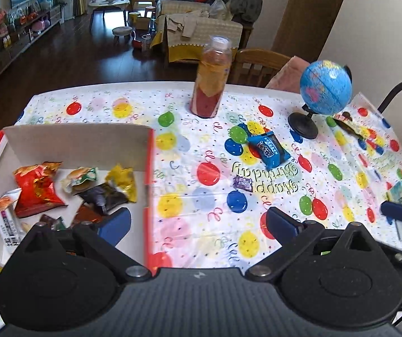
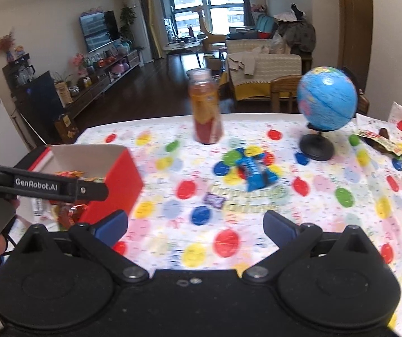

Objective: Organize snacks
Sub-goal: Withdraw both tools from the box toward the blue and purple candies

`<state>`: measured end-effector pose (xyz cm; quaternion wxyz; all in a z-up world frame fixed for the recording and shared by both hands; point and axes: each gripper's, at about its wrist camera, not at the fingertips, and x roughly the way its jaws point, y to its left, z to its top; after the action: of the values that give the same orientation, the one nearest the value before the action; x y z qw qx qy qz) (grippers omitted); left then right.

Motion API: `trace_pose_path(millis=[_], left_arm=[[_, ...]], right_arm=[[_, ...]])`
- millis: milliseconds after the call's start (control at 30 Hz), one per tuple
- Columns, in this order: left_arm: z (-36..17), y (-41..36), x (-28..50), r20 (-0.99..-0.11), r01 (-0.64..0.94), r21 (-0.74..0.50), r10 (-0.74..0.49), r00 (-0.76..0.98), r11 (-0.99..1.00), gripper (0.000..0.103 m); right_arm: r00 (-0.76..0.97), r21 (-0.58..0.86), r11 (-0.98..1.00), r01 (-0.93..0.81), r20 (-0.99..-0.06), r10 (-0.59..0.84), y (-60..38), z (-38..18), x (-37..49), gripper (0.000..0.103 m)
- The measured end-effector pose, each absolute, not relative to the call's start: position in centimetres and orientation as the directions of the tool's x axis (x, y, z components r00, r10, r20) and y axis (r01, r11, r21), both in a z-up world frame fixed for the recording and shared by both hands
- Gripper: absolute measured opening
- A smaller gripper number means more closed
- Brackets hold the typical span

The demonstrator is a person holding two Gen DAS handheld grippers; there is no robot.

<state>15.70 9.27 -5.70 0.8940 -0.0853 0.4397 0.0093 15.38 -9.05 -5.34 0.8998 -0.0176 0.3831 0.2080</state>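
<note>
Blue-padded left gripper [image 1: 198, 224] and right gripper [image 2: 195, 226], both wide open, empty.

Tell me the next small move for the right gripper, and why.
Probably ease the right gripper, open and empty, forward and down over the purple candy, the nearest snack on the tablecloth outside the box. The blue packet lies farther back.

You get soft, even daylight from the windows [image 2: 203, 0] at twelve o'clock, with only faint shadows on the tablecloth [image 1: 201, 196]; your right wrist view is smeared by motion blur, the left stays sharper, and fisheye bending curves both frames' edges
</note>
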Motion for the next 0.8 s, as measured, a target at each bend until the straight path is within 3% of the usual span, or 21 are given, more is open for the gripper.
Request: trace_pose_path(millis=[533,800], left_arm=[[-10.1,2.3,22.7,-0.831,-0.126,-0.06,0.02,0.556,0.99,0.103],[-13.5,1.0,26.7,-0.874,-0.121,-0.056,0.01,0.486,0.991,0.102]], right_arm=[[0.563,0.149,0.927,-0.345,-0.757,0.331,-15.6,-8.4,25.8,0.1],[0.499,0.151,0.907,-0.393,-0.793,0.349,-14.7,-11.5,30.9,0.091]])
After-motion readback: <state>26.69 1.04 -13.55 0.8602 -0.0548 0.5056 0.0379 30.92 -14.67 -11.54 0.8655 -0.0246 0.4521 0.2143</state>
